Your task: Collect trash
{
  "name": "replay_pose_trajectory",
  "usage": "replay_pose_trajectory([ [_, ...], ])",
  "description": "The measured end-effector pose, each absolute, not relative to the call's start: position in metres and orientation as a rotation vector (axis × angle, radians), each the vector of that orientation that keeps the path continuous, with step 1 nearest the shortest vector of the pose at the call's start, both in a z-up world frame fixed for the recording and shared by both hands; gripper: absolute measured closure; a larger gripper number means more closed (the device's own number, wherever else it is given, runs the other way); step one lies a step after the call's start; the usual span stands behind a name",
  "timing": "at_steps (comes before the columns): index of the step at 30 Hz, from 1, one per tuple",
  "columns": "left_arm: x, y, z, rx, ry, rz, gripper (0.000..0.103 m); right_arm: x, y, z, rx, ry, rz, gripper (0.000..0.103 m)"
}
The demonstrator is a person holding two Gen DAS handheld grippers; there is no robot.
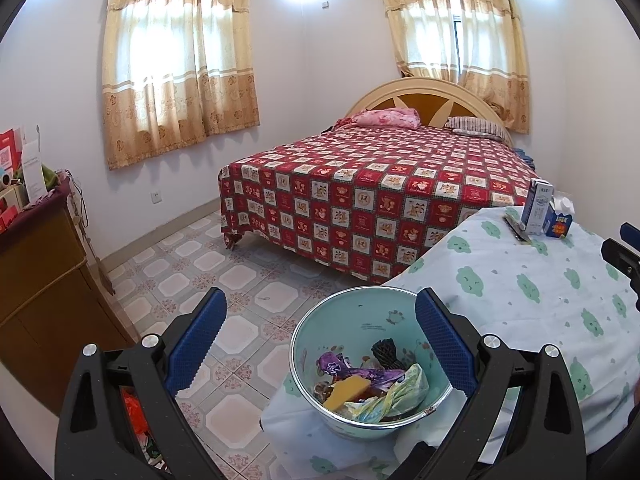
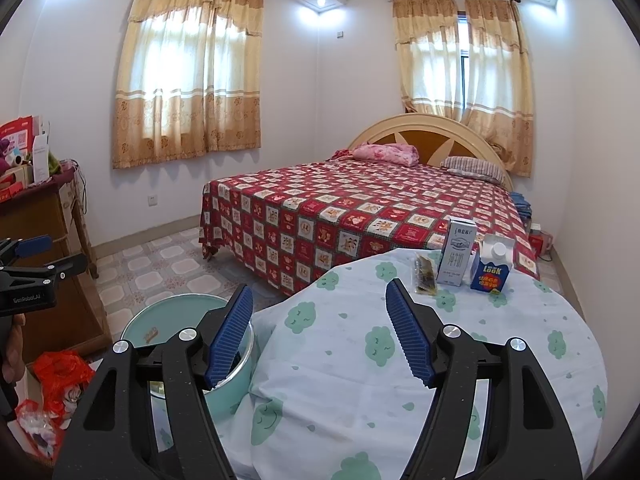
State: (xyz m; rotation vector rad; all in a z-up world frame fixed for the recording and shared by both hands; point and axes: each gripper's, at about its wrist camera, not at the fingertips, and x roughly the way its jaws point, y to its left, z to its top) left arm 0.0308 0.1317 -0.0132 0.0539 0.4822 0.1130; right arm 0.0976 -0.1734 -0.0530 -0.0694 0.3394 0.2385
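Both claws gape empty; only left claw (image 1: 320,344) sees bin (image 1: 352,316) trash (image 1: 368,388).

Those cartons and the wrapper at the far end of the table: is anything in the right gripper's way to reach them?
Nothing visible. The right gripper is open, and only bare tablecloth lies between it and the dark wrapper, white milk carton and blue carton. The trash bin sits off to its left.
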Motion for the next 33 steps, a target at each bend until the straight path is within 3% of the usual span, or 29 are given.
replay_pose_trajectory([
  [30, 0.027, 0.12, -0.019, 0.116, 0.484, 0.1, 0.006, 0.105, -0.189, -0.051, -0.054, 0.347, 0.209, 0.033],
  [33, 0.026, 0.118, -0.018, 0.123, 0.485, 0.096, 0.006, 0.111, -0.202, -0.053, -0.038, 0.357, 0.181, 0.028],
])
